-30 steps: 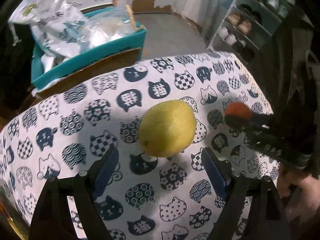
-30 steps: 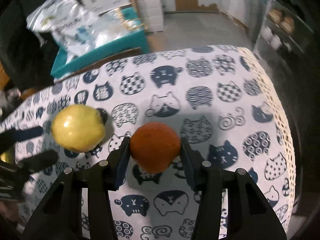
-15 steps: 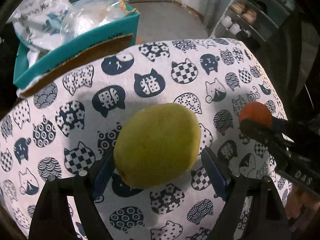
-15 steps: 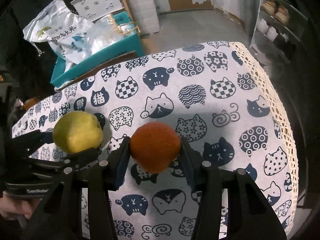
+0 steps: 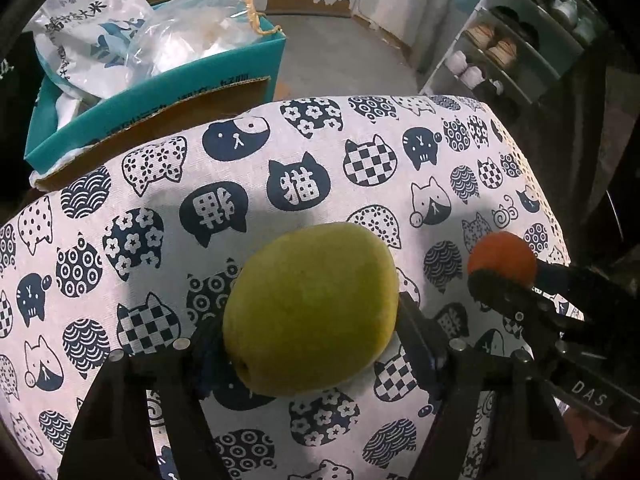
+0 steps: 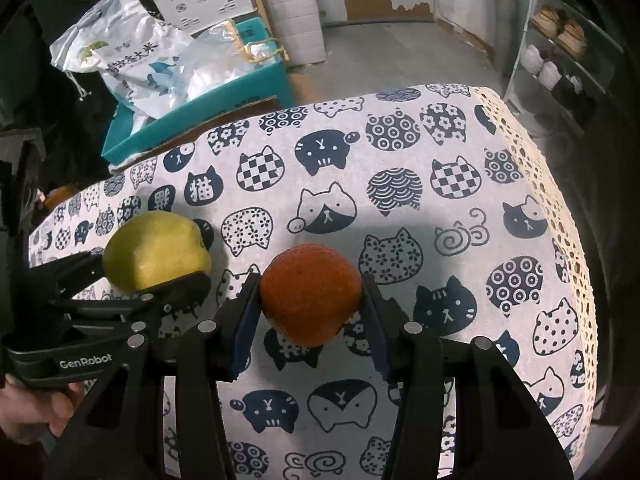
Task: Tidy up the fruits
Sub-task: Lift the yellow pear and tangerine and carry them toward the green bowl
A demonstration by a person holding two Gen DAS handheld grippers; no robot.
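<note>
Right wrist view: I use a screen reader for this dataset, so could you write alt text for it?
The right gripper is shut on an orange above a table under a cat-print tablecloth. To its left, the left gripper is shut on a yellow-green pear. Behind the table stands a teal box stuffed with plastic bags.

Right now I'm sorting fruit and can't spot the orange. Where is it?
The orange sits between the right gripper's fingers, centre of the right wrist view, above the cat-print tablecloth, to the right of the pear.
</note>
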